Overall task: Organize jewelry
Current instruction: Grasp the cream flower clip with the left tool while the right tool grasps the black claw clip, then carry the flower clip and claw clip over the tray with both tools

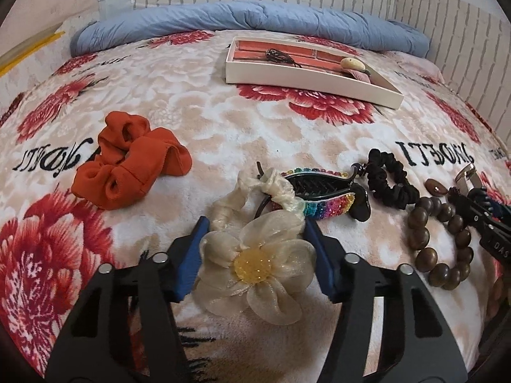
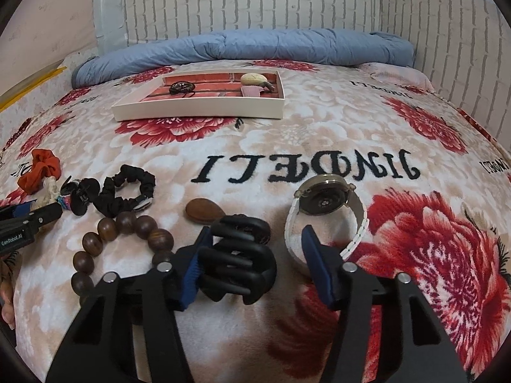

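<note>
Fingers [image 1: 188, 265] of the left gripper [image 1: 255, 242] touch both sides of the cream flower hair tie [image 1: 271, 290], squeezing it lightly, near the front of the bed. On the right gripper [image 2: 255, 249] the fingers stand half open: the black claw clip [image 2: 236, 261] leans on the left one, with a gap before the right one. Everything lies on one big flowery blanket [image 2: 319, 134]. Far back sits one white tray [image 2: 198, 108] with two small things already in it. One orange scrunchie [image 1: 127, 162] lies to the left; it looks soft, light and easy to grab anywhere. One white watch [image 2: 325, 204] lies to the right; it looks heavier and could scratch, so I would hold its band. One brown bead bracelet [image 2: 124, 223] may roll and slip. One black scrunchie [image 2: 127, 191] is soft too. Two claw clips, counting the rainbow one [image 1: 322, 198], look hard and springy; grip across the body. The flower looks floppy and easily crushed, so pinch gently. One brown stone [image 2: 204, 210] is smallest and smooth.
</note>
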The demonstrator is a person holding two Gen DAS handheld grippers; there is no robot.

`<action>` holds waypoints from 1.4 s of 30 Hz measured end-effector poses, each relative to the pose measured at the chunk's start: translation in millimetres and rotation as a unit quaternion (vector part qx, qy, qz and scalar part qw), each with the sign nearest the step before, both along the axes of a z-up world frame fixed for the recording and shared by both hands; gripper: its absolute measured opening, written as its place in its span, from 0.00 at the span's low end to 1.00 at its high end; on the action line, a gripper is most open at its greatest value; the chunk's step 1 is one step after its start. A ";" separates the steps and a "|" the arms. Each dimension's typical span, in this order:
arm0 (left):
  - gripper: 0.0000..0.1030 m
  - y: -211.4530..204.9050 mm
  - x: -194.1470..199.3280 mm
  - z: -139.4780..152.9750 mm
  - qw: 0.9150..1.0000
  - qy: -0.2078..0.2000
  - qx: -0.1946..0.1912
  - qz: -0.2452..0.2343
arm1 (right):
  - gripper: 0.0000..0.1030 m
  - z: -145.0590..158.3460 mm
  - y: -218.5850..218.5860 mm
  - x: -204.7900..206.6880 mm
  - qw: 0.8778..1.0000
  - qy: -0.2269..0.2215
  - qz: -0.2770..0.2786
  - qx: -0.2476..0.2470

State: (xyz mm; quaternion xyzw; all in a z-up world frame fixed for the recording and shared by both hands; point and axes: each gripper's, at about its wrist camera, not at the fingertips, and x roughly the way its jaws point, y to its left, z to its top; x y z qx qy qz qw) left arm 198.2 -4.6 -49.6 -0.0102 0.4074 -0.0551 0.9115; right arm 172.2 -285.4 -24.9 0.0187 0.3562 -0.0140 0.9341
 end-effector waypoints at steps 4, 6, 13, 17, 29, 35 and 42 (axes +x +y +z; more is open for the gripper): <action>0.44 3.9 -1.0 -0.2 1.000 -0.001 -0.014 0.000 | 0.44 0.2 2.2 0.1 1.000 -0.002 0.004 -0.001; 0.40 4.8 -1.8 0.2 1.000 -0.003 -0.017 0.002 | 0.40 0.5 3.3 -0.3 1.000 -0.004 0.007 -0.001; 0.30 7.7 -2.9 0.3 1.000 -0.004 -0.029 0.002 | 0.36 1.3 4.4 -1.0 1.000 -0.006 0.009 -0.001; 0.29 8.7 -3.2 0.1 1.000 -0.005 -0.029 0.003 | 0.36 1.1 4.7 -1.0 1.000 -0.006 0.008 -0.002; 0.29 8.2 -4.0 1.7 1.000 -0.006 -0.027 0.008 | 0.35 2.4 3.1 -2.7 1.000 -0.008 0.008 0.000; 0.27 9.8 -5.0 7.9 0.999 -0.006 -0.036 0.002 | 0.35 9.8 -8.1 -2.3 1.000 -0.011 0.002 0.026; 0.27 3.7 -3.9 20.5 1.000 -0.024 -0.017 -0.006 | 0.35 24.3 -7.6 4.0 0.999 -0.024 0.007 0.029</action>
